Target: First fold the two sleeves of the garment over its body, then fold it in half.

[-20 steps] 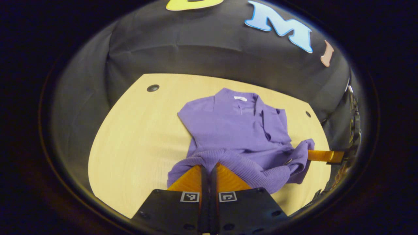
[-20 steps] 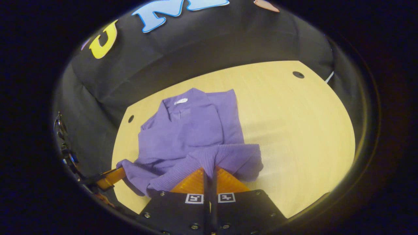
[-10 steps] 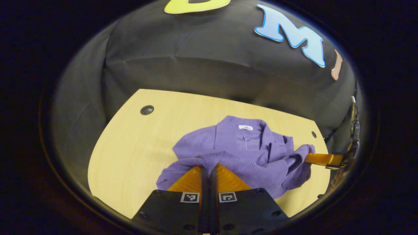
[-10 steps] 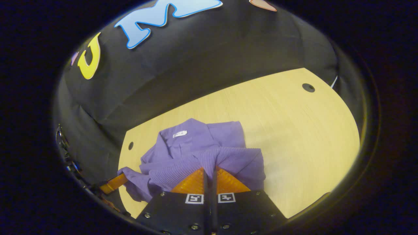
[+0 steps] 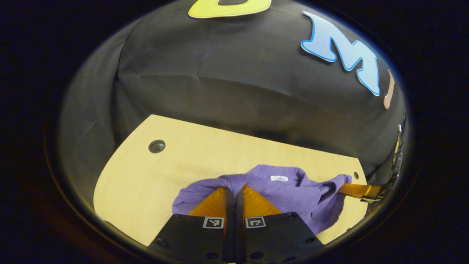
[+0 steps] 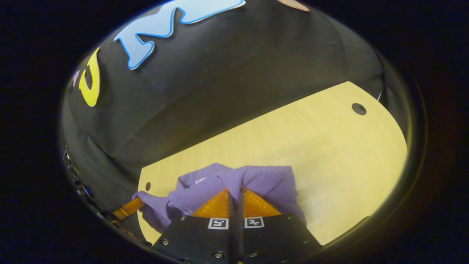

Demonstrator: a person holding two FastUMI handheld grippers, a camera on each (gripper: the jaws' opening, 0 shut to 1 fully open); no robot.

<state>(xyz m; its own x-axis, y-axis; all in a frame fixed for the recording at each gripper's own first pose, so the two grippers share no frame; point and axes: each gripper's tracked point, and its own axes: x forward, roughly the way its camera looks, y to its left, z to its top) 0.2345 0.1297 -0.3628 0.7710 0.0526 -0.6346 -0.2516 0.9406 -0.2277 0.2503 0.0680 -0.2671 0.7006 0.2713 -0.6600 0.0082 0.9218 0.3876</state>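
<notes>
A purple knit garment (image 5: 293, 194) lies on the pale wooden table (image 5: 154, 183), its sleeves laid over the body. My left gripper (image 5: 234, 190) is shut on the ribbed bottom hem, which is lifted and carried over toward the collar with its white tag (image 5: 279, 178). In the right gripper view, my right gripper (image 6: 234, 191) is shut on the same ribbed hem of the garment (image 6: 263, 181). Each view shows the other gripper: the right gripper (image 5: 361, 190) at the right edge, the left gripper (image 6: 128, 208) at the left edge, both pinching the cloth.
The black cloth wall (image 5: 238, 84) stands right behind the table's far edge. Round cable holes sit in the tabletop at the far left (image 5: 157, 146) and the far right (image 6: 358, 108). Bare wood (image 6: 329, 154) spreads to the right of the garment.
Both grippers have carried the bottom hem forward over the body toward the collar. Most of the shirt front is now covered by the folded-over half.
</notes>
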